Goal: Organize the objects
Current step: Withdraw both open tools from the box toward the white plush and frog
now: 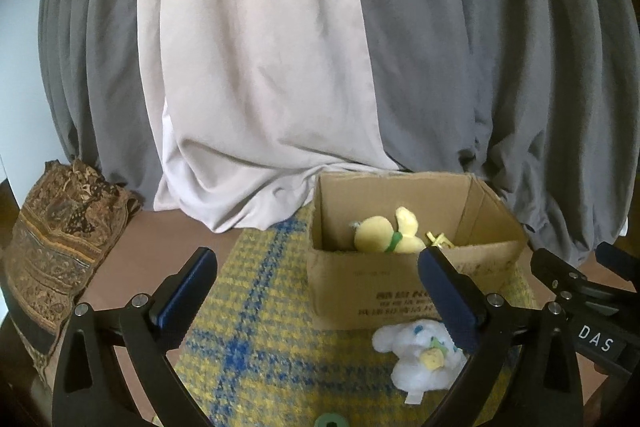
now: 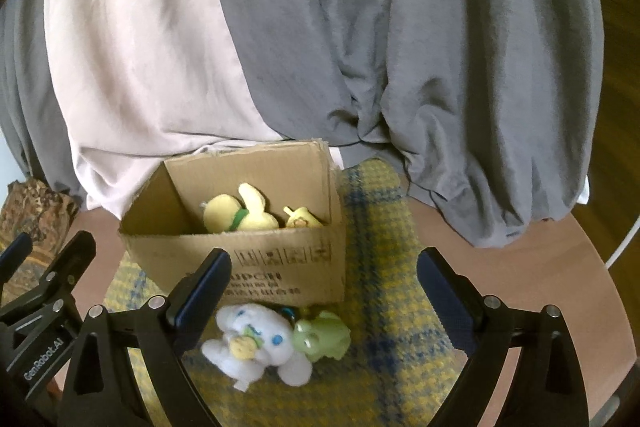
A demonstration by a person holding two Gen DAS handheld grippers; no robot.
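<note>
Cardboard box [image 2: 240, 259] sits open on a yellow-blue woven mat [image 2: 384, 307] on the bench — a yellow plush [image 2: 236, 213] lies inside. Just before the box: white plush [image 2: 256, 343], with green plush [image 2: 320, 335] touching it. Left tongs [image 1: 316, 291] and right tongs [image 2: 324, 291] both gape wide — nothing held.

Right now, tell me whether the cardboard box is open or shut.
Open. The cardboard box has no flaps over its top, and a yellow plush toy shows inside.
</note>
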